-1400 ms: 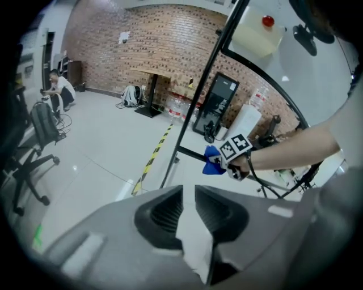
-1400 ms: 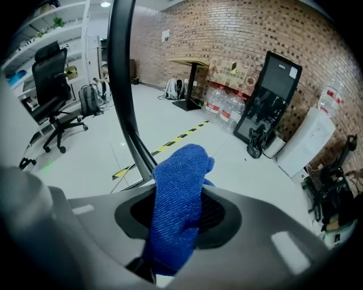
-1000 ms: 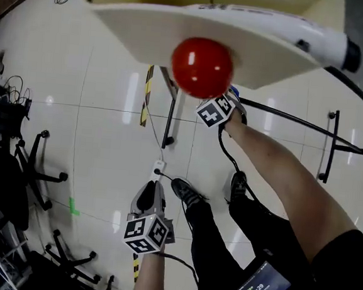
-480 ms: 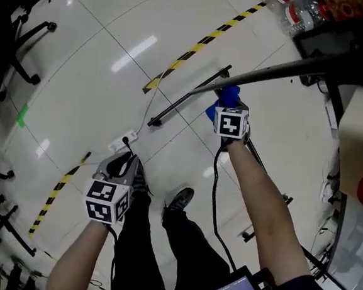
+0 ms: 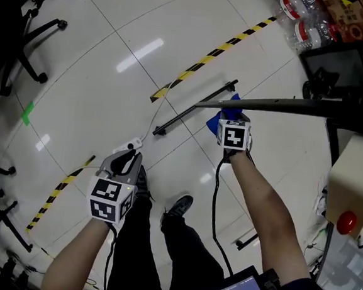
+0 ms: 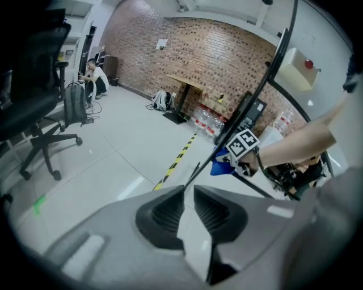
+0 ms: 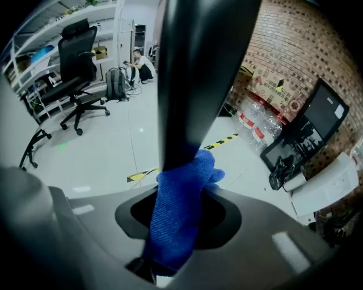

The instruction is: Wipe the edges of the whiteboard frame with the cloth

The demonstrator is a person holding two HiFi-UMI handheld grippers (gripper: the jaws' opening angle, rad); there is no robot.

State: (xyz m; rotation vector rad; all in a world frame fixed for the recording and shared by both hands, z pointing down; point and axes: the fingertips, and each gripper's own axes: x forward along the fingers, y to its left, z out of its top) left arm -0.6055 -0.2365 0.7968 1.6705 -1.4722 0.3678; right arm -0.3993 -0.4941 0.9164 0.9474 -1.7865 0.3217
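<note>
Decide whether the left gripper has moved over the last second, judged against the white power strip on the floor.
No, hardly: the left gripper stays just below the white power strip in the head view, while the camera itself swings.

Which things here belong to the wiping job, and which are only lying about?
Job: blue cloth; dark frame edge; right tool, jaws closing on the cloth.
Lying about: office chair; water bottles; monitor; backpack.
</note>
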